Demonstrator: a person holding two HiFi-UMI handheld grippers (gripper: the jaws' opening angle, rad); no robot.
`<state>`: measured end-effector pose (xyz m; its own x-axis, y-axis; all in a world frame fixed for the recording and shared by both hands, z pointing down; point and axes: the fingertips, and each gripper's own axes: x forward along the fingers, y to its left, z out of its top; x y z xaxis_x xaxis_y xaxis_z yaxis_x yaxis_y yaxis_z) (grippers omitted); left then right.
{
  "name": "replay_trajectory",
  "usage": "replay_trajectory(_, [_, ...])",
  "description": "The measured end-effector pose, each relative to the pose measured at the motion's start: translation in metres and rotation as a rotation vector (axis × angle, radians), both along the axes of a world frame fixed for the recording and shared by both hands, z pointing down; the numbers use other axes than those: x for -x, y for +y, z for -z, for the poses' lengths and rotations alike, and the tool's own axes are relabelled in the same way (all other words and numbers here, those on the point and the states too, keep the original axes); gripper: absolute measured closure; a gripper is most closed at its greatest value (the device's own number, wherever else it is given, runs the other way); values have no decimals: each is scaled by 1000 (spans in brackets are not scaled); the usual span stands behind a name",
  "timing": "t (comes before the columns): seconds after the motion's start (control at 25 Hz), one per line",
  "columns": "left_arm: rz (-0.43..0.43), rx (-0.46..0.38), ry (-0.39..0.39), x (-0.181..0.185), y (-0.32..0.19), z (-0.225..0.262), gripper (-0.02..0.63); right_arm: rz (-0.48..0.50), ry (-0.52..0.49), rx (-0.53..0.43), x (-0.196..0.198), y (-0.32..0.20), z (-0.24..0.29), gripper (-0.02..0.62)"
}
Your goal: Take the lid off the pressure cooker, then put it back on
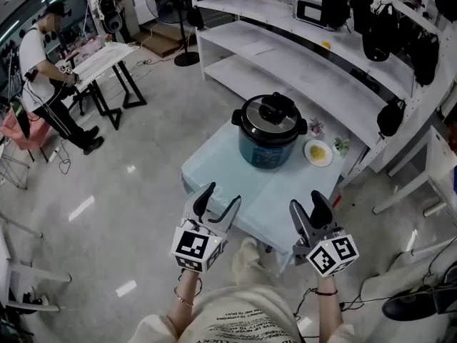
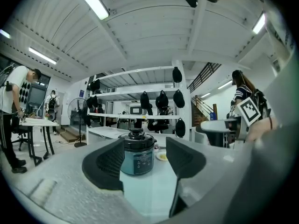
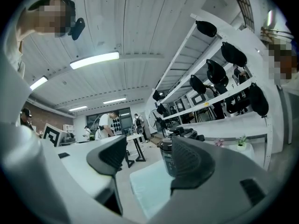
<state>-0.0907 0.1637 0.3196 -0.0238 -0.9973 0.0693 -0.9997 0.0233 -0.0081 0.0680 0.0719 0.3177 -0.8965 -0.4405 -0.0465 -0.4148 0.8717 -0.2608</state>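
A teal pressure cooker (image 1: 268, 148) stands on the far part of a pale blue table (image 1: 235, 181), its black lid (image 1: 268, 115) seated on top. My left gripper (image 1: 217, 204) is open and empty at the table's near left edge, well short of the cooker. My right gripper (image 1: 311, 207) is open and empty at the near right edge. In the left gripper view the cooker (image 2: 138, 157) shows between the open jaws of that gripper (image 2: 145, 160), far off. In the right gripper view the cooker (image 3: 168, 157) is partly hidden behind the right jaw of the right gripper (image 3: 149, 160).
A small plate of yellow food (image 1: 318, 152) and a little plant (image 1: 341, 146) sit on the table right of the cooker. White shelving (image 1: 300, 56) with black bags runs behind. A person (image 1: 43, 77) works at a folding table (image 1: 107, 59) far left.
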Motion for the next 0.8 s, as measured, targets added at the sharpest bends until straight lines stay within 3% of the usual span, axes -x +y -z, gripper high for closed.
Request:
replay_trajectory(0.52, [-2, 36, -6, 68, -104, 4, 342, -3, 33, 0, 70, -112, 7, 308])
replay_trajectory(0.8, [-31, 44, 5, 86, -160, 2, 342, 25, 62, -18, 99, -159, 8, 308])
